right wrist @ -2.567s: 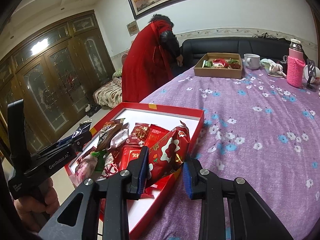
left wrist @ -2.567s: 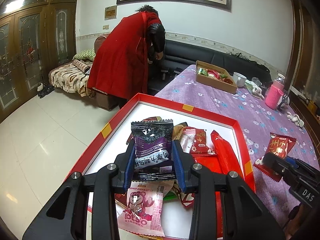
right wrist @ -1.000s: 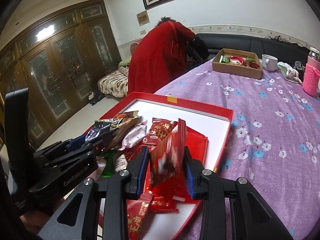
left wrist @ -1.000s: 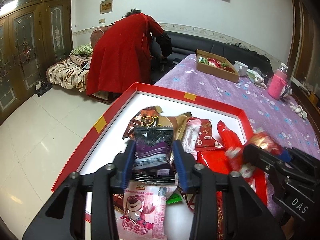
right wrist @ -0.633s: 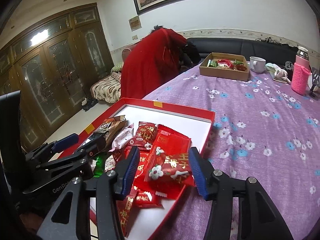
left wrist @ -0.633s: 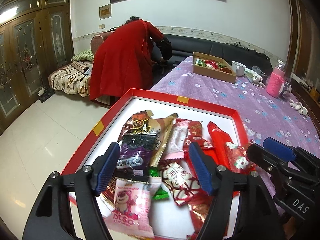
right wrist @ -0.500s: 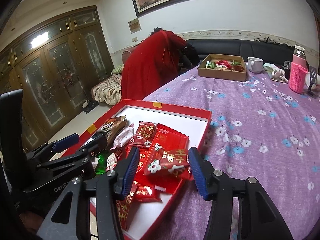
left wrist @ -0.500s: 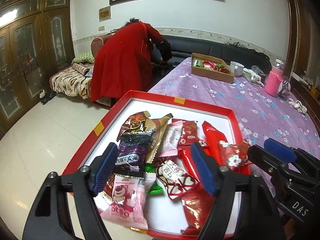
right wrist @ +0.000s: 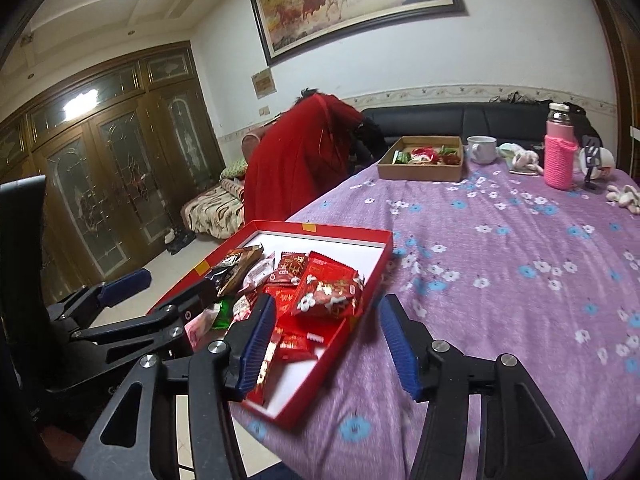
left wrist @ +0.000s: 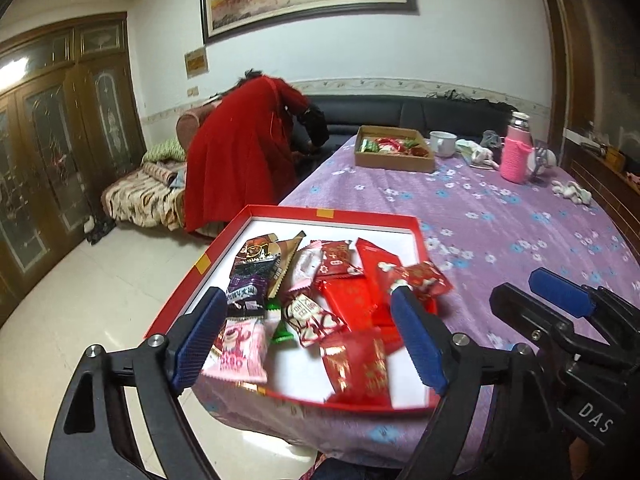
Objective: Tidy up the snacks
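The left hand-held gripper hung above the near edge of the shallow red cardboard tray, its ribbed blue pads spread wide with nothing between them. The right hand-held gripper was likewise wide open and empty, beside the tray's right wall. Inside the white-floored tray lay crinkled foil snack packets: a dark purple packet, a pink bear-printed packet, and a glossy red flowered packet resting on flat red sachets. The tray sat at the corner of the bench, on a purple floral cloth. A brown cardboard box stood well apart at the far end.
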Action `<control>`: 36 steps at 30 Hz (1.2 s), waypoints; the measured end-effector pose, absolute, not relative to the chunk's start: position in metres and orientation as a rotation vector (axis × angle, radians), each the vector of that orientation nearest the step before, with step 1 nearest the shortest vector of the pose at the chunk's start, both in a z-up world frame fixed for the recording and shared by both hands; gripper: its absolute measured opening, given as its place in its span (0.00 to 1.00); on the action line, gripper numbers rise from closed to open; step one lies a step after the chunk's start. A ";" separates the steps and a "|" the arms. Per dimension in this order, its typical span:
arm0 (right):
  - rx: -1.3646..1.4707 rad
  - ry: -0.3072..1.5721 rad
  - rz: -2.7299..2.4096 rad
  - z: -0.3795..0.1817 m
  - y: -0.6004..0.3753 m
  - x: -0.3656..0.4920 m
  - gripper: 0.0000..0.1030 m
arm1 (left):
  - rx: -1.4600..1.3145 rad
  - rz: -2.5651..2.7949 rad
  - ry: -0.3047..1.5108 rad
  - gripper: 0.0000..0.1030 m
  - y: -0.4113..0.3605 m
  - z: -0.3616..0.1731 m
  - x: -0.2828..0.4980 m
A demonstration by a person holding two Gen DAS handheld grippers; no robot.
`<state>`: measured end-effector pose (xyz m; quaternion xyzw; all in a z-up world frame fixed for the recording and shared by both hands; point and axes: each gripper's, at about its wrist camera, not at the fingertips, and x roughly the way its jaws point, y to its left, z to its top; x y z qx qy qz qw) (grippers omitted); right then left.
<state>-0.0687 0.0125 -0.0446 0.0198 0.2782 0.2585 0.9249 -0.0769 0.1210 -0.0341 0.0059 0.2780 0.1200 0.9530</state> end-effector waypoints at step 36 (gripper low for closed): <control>0.003 0.440 0.517 -0.017 0.007 -0.149 0.60 | 0.020 0.197 0.499 0.82 0.118 -0.028 -0.150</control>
